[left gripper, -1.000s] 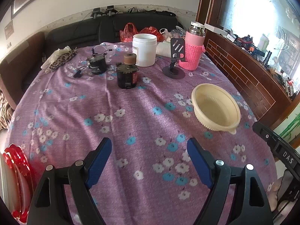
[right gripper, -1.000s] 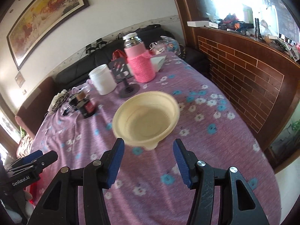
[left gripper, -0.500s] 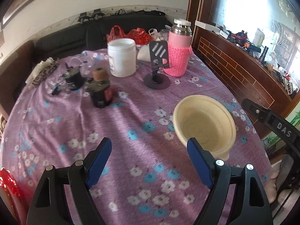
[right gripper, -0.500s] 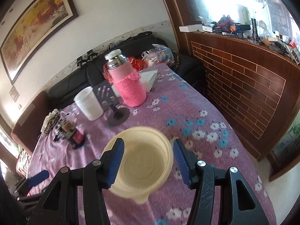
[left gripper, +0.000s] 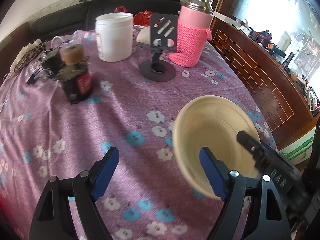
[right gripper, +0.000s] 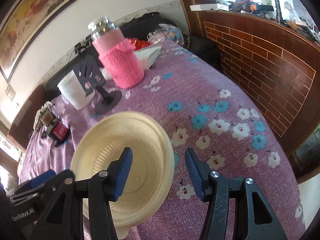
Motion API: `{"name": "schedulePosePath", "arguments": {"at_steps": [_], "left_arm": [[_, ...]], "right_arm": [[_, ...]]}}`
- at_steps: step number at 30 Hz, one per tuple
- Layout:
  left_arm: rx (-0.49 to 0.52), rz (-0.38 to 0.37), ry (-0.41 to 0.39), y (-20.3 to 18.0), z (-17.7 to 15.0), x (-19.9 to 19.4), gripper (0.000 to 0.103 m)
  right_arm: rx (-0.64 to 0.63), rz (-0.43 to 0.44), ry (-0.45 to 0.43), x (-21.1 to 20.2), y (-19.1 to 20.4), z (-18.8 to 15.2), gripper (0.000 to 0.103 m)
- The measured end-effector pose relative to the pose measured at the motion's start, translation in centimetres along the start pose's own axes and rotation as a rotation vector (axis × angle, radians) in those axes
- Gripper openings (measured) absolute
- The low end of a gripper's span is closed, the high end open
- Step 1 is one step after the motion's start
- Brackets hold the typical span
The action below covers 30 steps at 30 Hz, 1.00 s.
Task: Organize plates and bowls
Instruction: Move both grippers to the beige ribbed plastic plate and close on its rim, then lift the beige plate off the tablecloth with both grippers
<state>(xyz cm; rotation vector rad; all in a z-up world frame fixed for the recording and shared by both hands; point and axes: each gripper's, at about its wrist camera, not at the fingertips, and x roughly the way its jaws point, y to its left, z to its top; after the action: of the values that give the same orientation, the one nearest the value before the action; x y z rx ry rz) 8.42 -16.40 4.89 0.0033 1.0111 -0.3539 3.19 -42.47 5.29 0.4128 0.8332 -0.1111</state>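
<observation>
Cream bowl (right gripper: 122, 160) sits upright on the purple flowered tablecloth (right gripper: 220, 104), near the table's edge on the brick-panel side. Right gripper (right gripper: 158, 172) has its jaws apart, straddling the bowl's right rim without pressing it; left gripper (left gripper: 160, 172) is wide open and empty, bowl just to its right. Risk: closing off-centre on the thin rim could tip or skid the light bowl.

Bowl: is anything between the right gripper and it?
Nothing visible. The right gripper is open and already straddles the near right rim of the bowl, one finger over its inside, one outside. The phone stand and pink flask stand well behind it.
</observation>
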Motion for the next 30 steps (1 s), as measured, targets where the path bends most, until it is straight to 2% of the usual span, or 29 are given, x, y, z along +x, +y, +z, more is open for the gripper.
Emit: {"name": "schedulePosePath", "arguments": {"at_steps": [11,15,20,22,30], "left_arm": [[0.012,0.013,0.023,-1.1,0.7,3.0,0.08],[0.032,0.032,0.023,-1.3,0.6,3.3,0.065],[0.046,0.038,0.03,-1.4,0.4,3.6,0.062],[0.06,0.045,0.031,-1.6,0.3,3.8,0.051],[0.082,0.052,0.037,-2.0,0.0,4.2,0.049]], "right_arm": [[-0.02,-0.035,0.012,0.7,-0.1,-0.3,0.058],[-0.033,-0.05,0.022,1.2,0.1,-0.3,0.058],[-0.041,-0.054,0.027,1.4,0.2,-0.5,0.058],[-0.045,-0.055,0.026,1.4,0.2,-0.6,0.058],[-0.042,-0.056,0.036,1.7,0.2,-0.6,0.053]]}}
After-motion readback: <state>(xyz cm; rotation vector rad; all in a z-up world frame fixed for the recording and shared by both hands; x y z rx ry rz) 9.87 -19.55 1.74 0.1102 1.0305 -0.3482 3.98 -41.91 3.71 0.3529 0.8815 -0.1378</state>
